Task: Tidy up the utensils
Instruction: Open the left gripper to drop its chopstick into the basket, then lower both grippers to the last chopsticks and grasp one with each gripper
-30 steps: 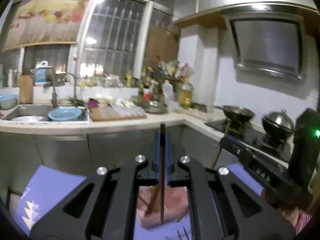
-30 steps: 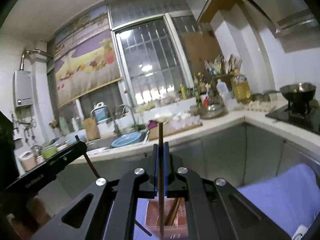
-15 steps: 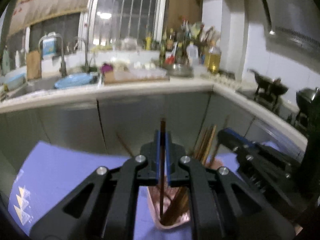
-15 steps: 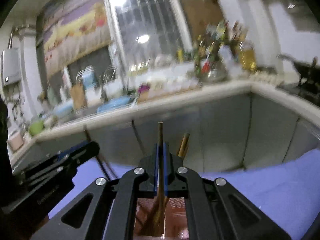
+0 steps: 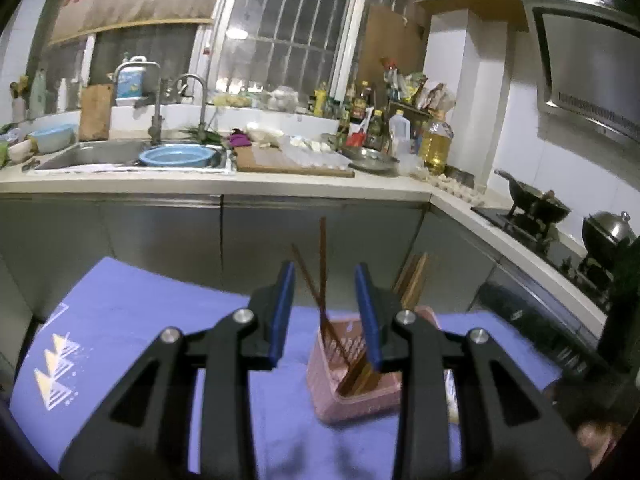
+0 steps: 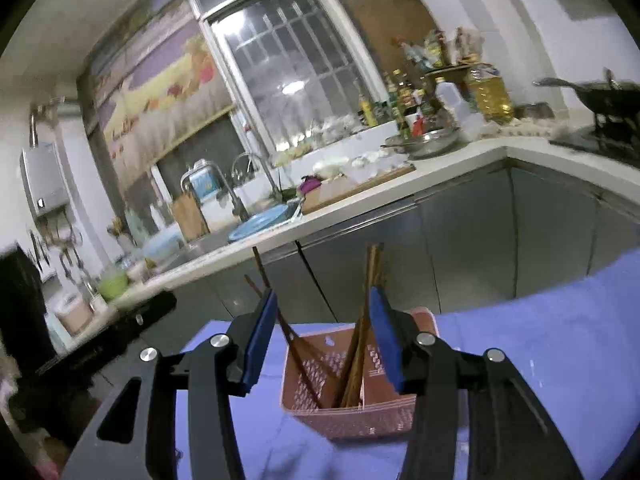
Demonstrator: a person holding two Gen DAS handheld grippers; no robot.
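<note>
A pink perforated basket (image 5: 352,394) (image 6: 352,412) stands on a purple cloth (image 5: 132,320) (image 6: 540,328). Several brown chopsticks (image 5: 322,276) (image 6: 360,344) stand in it, leaning against its walls. My left gripper (image 5: 325,312) is open and empty just above and in front of the basket. My right gripper (image 6: 322,336) is open and empty over the basket from the other side. The left gripper's body shows at the left of the right wrist view (image 6: 112,340); the right gripper's body shows at the right of the left wrist view (image 5: 552,332).
A kitchen counter (image 5: 224,184) runs behind, with a sink (image 5: 104,154), a blue basin (image 5: 178,156), a cutting board (image 5: 292,162) and bottles (image 5: 436,144). A stove with a wok (image 5: 532,200) is at the right. Steel cabinet doors (image 6: 460,248) stand just past the cloth.
Both grippers were shut on a chopstick each and have opened. The chopsticks now stand in the basket. Both grippers have drawn back a little.
</note>
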